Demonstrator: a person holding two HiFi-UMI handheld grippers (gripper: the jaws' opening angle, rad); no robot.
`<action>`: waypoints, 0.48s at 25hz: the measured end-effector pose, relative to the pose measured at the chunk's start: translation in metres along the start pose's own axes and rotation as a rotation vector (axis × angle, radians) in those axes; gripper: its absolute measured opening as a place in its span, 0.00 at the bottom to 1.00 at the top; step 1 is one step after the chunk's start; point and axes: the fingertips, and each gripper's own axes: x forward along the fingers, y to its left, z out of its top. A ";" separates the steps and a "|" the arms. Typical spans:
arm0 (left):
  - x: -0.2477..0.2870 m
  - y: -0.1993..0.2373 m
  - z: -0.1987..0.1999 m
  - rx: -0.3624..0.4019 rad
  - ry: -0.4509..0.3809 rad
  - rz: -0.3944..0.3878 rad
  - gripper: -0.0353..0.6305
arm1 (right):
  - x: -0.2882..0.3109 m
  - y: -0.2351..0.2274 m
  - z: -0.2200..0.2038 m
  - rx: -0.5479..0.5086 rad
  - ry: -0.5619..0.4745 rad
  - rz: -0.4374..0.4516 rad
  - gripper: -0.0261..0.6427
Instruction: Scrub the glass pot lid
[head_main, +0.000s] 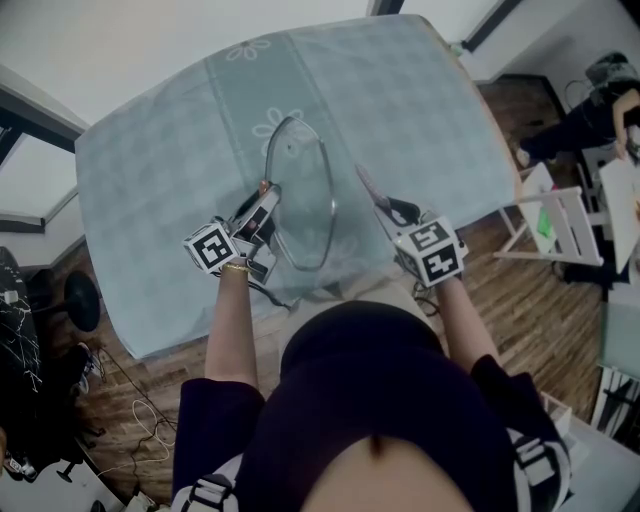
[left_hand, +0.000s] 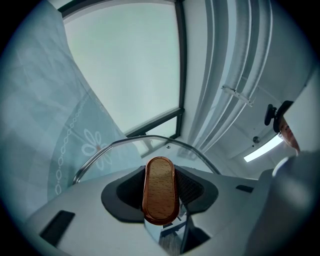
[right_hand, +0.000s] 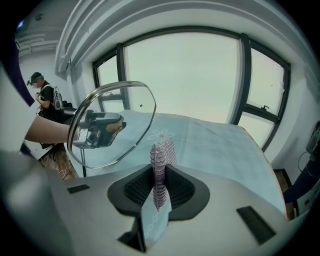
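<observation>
**Trainee:** What does the head view establish?

**Technician:** The round glass pot lid with a steel rim (head_main: 300, 200) is held in the air over the pale green flower-patterned tablecloth (head_main: 430, 110), left of centre. The left gripper (head_main: 262, 208) carries it from the near left side. The right gripper (head_main: 378, 200) stands to its right, apart from the rim.

**Trainee:** And the left gripper view?

**Technician:** The jaws are clamped on the lid's oval wooden handle (left_hand: 160, 190), which the head view barely shows. Holding the lid by the handle probably keeps the glass free for scrubbing.

**Trainee:** The right gripper view?

**Technician:** The jaws are closed on a strip of silvery mesh scrubber (right_hand: 160, 170). Its end projects past them, so the mesh would meet the work first. Only this view shows the lid standing on edge, broadside to this gripper. It is left of and beyond the scrubber, with no contact.

**Trainee:** Status?

**Technician:** In my judgement scrubbing contact is not yet made, and the next move is to bring the mesh to the glass
</observation>
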 end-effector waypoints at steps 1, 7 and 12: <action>-0.002 0.000 0.001 -0.008 -0.002 -0.011 0.30 | 0.001 0.002 0.001 0.001 -0.001 0.002 0.15; -0.012 -0.003 0.007 -0.041 0.012 -0.083 0.30 | 0.003 0.014 0.006 0.001 -0.006 0.007 0.15; -0.028 -0.002 0.016 -0.091 -0.003 -0.134 0.30 | 0.006 0.030 0.011 0.001 -0.010 0.012 0.15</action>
